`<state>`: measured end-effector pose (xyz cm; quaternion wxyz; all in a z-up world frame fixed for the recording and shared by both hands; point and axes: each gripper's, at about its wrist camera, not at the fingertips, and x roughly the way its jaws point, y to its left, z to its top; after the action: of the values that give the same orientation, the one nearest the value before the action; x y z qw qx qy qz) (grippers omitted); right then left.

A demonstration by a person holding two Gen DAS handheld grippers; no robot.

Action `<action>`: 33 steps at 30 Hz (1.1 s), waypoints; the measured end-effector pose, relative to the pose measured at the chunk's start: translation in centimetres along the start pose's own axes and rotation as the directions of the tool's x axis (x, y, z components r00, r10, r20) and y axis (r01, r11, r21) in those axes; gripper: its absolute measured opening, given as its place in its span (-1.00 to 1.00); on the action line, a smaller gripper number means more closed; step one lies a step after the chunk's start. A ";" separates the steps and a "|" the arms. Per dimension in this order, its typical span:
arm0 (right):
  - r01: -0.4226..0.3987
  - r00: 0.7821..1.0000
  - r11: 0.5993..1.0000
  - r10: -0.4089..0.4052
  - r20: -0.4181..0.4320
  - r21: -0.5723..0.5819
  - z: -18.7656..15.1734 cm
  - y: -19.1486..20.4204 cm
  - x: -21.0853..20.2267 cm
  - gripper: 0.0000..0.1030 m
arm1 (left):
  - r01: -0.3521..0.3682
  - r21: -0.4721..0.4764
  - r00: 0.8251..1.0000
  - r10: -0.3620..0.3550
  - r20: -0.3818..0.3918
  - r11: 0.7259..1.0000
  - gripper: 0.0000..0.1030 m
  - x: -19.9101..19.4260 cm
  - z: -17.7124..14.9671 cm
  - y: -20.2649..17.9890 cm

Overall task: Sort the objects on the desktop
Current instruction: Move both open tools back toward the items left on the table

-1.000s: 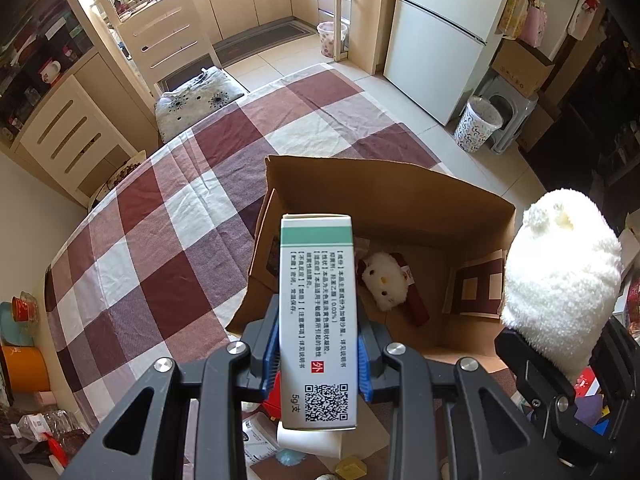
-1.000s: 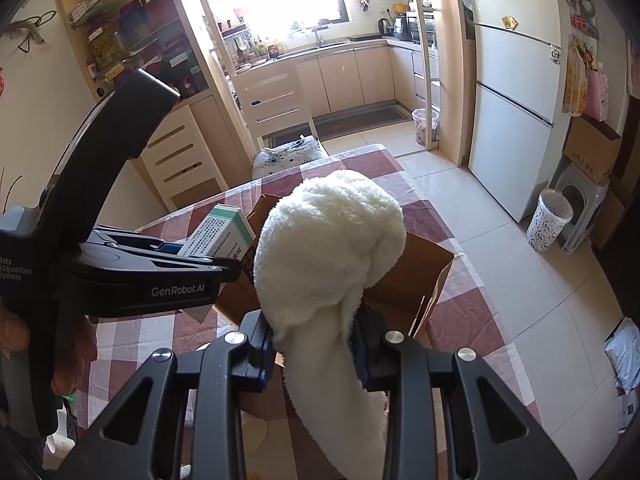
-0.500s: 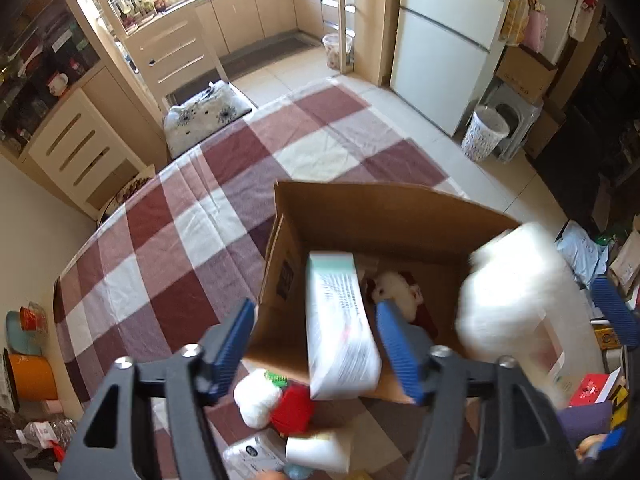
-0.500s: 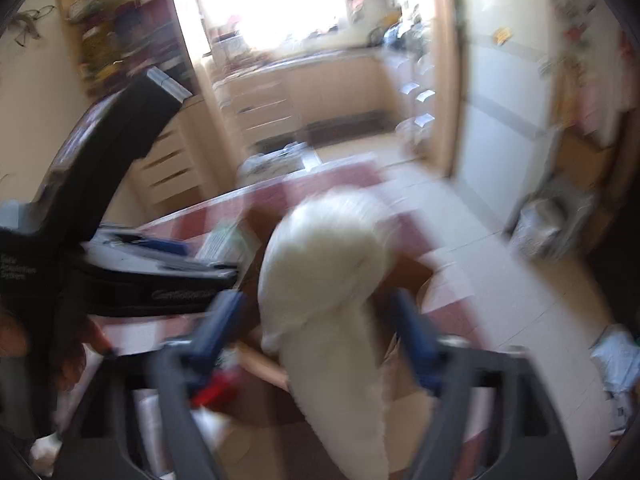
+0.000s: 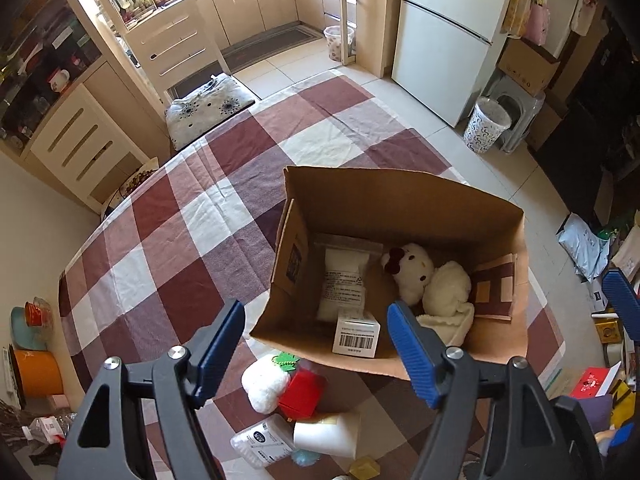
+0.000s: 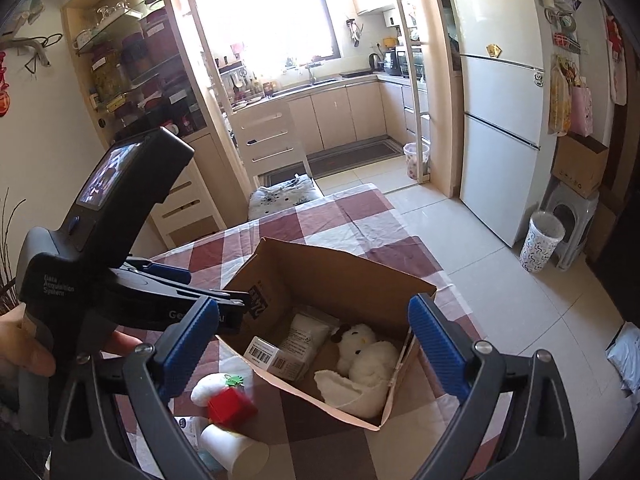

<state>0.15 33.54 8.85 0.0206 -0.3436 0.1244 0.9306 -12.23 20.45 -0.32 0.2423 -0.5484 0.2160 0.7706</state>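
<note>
An open cardboard box (image 5: 400,200) (image 6: 340,276) stands on the checked tablecloth. Inside it lie a white medicine carton with a barcode (image 5: 356,334) (image 6: 268,354), a fluffy white plush (image 5: 446,300) (image 6: 368,368), a small white toy with a dark bow (image 5: 410,272) (image 6: 356,336), a white sachet (image 5: 344,288) and a brown patterned card (image 5: 492,292). My left gripper (image 5: 314,320) hangs open over the box's near left corner, nothing between its blue pads. My right gripper (image 6: 312,308) is wide open above the box and holds nothing.
In front of the box lie a white pompom (image 5: 266,384), a red cube (image 5: 302,392) (image 6: 230,406), a paper cup (image 5: 326,434) (image 6: 234,454) and a clear plastic tub (image 5: 260,444). A hand (image 6: 28,354) holds the left tool. A chair (image 5: 208,108) stands behind the table.
Both grippers have opened. The medicine carton left the left jaws and the fluffy plush left the right jaws; both now lie inside the cardboard box.
</note>
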 end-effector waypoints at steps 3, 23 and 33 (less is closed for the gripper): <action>-0.001 1.000 1.000 0.001 -0.003 0.002 -0.4 0.0 -0.5 0.88 | 0.001 0.001 1.000 -0.001 0.001 1.000 0.47 -0.3 -0.3 -0.1; 0.009 0.999 1.000 -0.008 -0.037 0.009 -0.9 0.3 -1.5 0.89 | -0.001 -0.005 1.000 0.001 -0.012 1.000 0.47 -0.8 -1.8 -0.4; 0.008 0.998 1.000 -0.008 -0.069 0.010 -1.6 0.3 -1.5 0.92 | -0.002 -0.011 0.999 0.002 -0.045 1.000 0.47 -0.5 -2.8 -0.6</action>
<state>2.24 32.90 8.70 0.0218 -0.3758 0.1284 0.9175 -9.67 19.24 -0.74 0.2335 -0.5669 0.2175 0.7595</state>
